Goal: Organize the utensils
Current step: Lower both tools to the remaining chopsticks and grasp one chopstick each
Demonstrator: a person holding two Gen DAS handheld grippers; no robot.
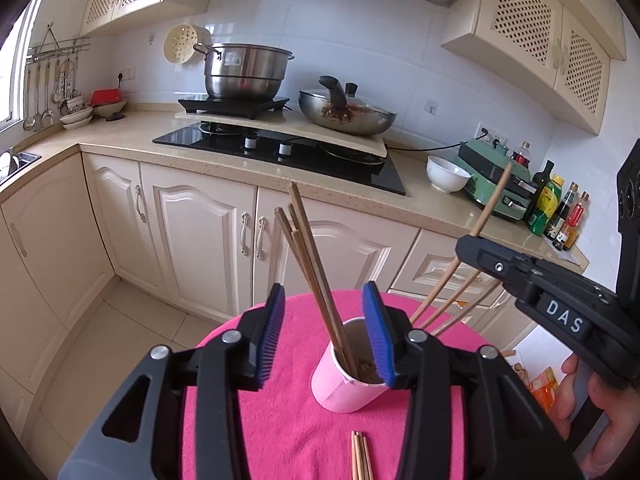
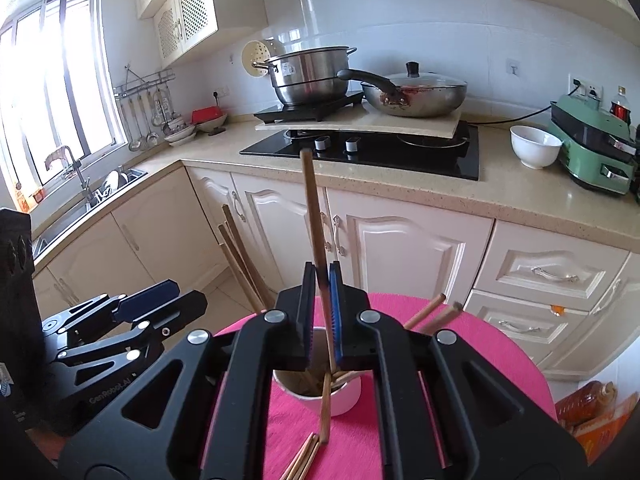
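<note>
A pink cloth [image 1: 288,420] is covering the table at lower centre; the kitchen counter [image 1: 224,160] is running behind. The left gripper [image 1: 326,334] is gaping beside the cup [image 1: 340,384]. The right gripper [image 2: 322,312] is clamping a chopstick [image 2: 312,208], its lower end possibly outside the cup.

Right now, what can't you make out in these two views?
- Pink paper cup bottom, both views: chopsticks and rim hide it.
- Loose wooden chopsticks on the pink tablecloth: bottom edge cuts them, count unclear.
- Held wooden chopstick lower tip, right view: cup contact unclear, though right tool grips it.
</note>
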